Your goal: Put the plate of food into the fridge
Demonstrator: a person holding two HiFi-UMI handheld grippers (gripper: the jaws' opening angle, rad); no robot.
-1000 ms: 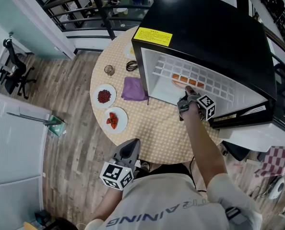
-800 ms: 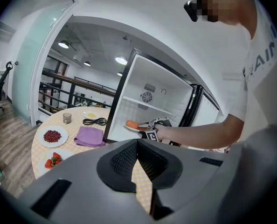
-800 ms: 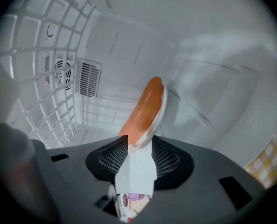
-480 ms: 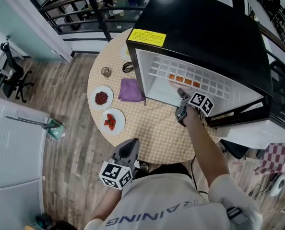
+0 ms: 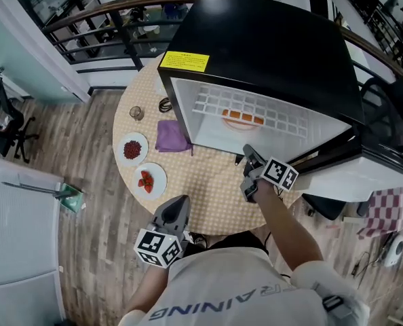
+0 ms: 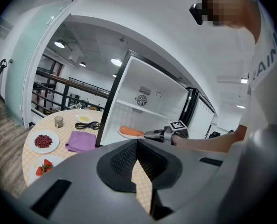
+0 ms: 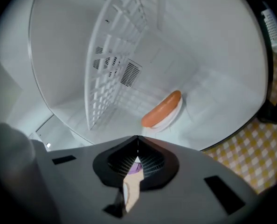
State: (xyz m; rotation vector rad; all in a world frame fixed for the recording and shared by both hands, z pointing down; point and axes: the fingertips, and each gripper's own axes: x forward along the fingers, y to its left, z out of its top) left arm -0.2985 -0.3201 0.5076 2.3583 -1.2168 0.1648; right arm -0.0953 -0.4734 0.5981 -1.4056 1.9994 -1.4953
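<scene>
The white plate with an orange sausage lies on the floor of the open black fridge, under its wire shelf. The right gripper view shows the same plate well ahead of the jaws. My right gripper hovers over the table just outside the fridge mouth, shut and empty; its jaws meet at the tips. My left gripper hangs low by the table's near edge, also shut with nothing in it. In the left gripper view, the plate and the right gripper appear beyond the closed jaws.
On the round checked table, left of the fridge, lie a purple cloth, a plate of red beans, a plate of strawberries, a small glass and a coiled black cable. The fridge door hangs open at right.
My right gripper has drawn back out of the fridge mouth toward me, leaving the plate inside, and its jaws have come together. The left gripper has barely moved.
</scene>
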